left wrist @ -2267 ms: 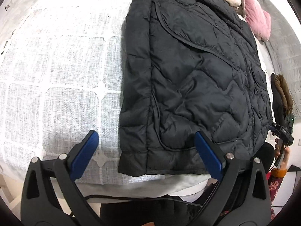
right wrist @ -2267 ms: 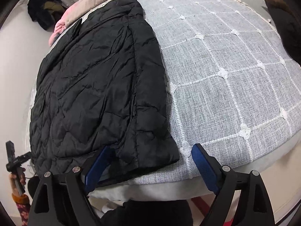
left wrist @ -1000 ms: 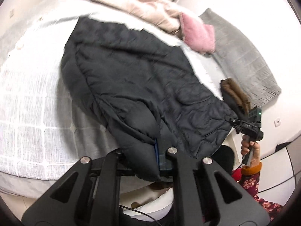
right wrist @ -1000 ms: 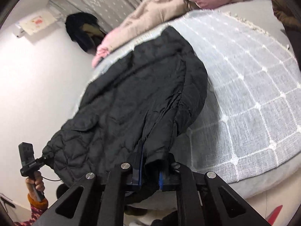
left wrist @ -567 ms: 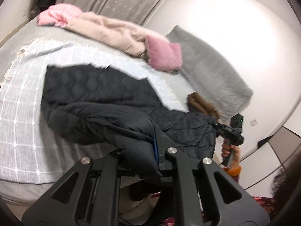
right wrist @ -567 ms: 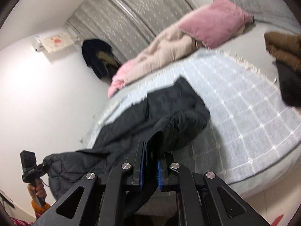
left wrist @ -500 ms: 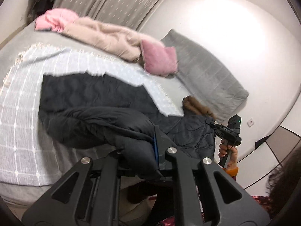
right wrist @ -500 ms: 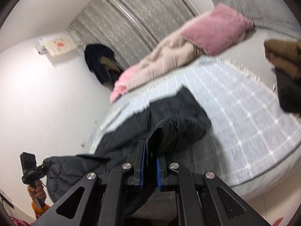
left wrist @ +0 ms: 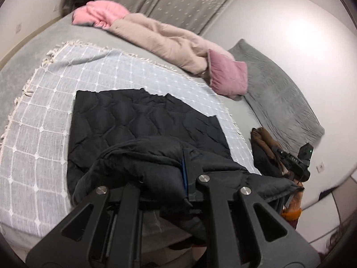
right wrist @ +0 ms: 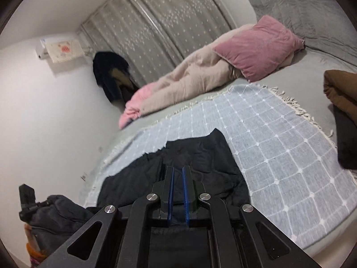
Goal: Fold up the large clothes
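A black quilted jacket [left wrist: 138,120] lies on the light blue checked blanket [left wrist: 40,120] on the bed, its near hem lifted and bunched. My left gripper [left wrist: 185,169] is shut on the jacket's hem, with fabric draped over its fingers. In the right wrist view the jacket [right wrist: 200,156] lies ahead and below. My right gripper [right wrist: 177,192] has its blue pads a narrow gap apart with dark jacket fabric behind; I cannot tell whether it pinches any cloth.
A beige duvet [left wrist: 160,40] and pink cushion [left wrist: 227,76] lie at the back of the bed. A grey pillow [left wrist: 279,98] leans on the right wall. Brown and black clothes [right wrist: 341,102] sit at the blanket's right edge. A dark coat [right wrist: 113,78] hangs by the curtain.
Both grippers closed on the jacket's near hem, then rose and carried it forward over the jacket. The right gripper's pads now show a small gap and less fabric between them.
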Available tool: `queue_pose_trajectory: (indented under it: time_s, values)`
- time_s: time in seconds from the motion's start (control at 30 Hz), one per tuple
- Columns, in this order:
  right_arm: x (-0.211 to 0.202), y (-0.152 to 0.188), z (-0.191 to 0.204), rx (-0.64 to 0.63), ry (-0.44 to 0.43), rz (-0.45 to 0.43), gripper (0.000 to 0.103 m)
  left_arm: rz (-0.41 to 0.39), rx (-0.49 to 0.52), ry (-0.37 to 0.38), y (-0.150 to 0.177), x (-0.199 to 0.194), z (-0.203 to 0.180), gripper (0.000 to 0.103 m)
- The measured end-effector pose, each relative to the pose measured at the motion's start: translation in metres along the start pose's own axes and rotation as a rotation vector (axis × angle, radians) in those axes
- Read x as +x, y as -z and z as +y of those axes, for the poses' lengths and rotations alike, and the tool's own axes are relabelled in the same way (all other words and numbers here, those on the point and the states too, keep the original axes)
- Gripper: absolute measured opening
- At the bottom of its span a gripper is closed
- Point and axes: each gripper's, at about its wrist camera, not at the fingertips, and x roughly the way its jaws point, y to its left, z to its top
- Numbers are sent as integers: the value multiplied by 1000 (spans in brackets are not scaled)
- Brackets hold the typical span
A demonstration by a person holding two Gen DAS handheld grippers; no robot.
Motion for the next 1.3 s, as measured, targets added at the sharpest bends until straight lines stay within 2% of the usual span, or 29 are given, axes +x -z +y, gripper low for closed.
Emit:
queue_pose_trajectory:
  time_s: [0.17, 0.3, 0.53, 0.63, 0.7, 0.73, 0.77, 0.8, 0.83, 0.87, 0.9, 1.07, 1.17, 1.2, 1.3]
  values:
    - [67, -2, -3, 4, -12, 37, 7, 31, -53, -63, -24, 43, 23, 14]
    - [102, -17, -13, 51, -22, 41, 7, 59, -127, -69, -41, 76, 46, 14]
    - [130, -81, -29, 116, -64, -65, 9, 131, -282, -89, -72, 146, 103, 19]
    - [138, -103, -32, 104, -50, -65, 9, 179, -369, -81, -78, 173, 132, 25]
    - [138, -108, -33, 87, -38, -50, 9, 202, -469, -30, -78, 179, 148, 33]
    - [137, -108, -34, 72, -39, -39, 14, 202, -501, 0, -77, 178, 151, 41]
    - [135, -107, -35, 61, -42, -32, 26, 195, -521, 31, -77, 175, 153, 45]
    - [132, -105, -37, 53, -43, -29, 34, 182, -526, 66, -76, 169, 152, 56]
    - [129, -102, -39, 49, -43, -30, 52, 175, -522, 79, -76, 164, 151, 66]
    - [126, -96, -43, 42, -42, -34, 63, 166, -512, 88, -76, 157, 148, 69]
    - [124, -93, -46, 40, -42, -33, 66, 158, -501, 90, -75, 152, 146, 71]
    - [137, -73, -73, 80, 5, 47, 67, 109, -391, 61, -74, 111, 134, 78]
    - [151, -63, -86, 108, 23, 90, 67, 81, -273, -69, -73, 96, 132, 80]
    - [157, -60, -89, 111, 30, 107, 67, 83, -223, -126, -73, 95, 131, 80]
    - [173, -51, -93, 103, 47, 153, 67, 118, -107, -231, -69, 100, 134, 80]
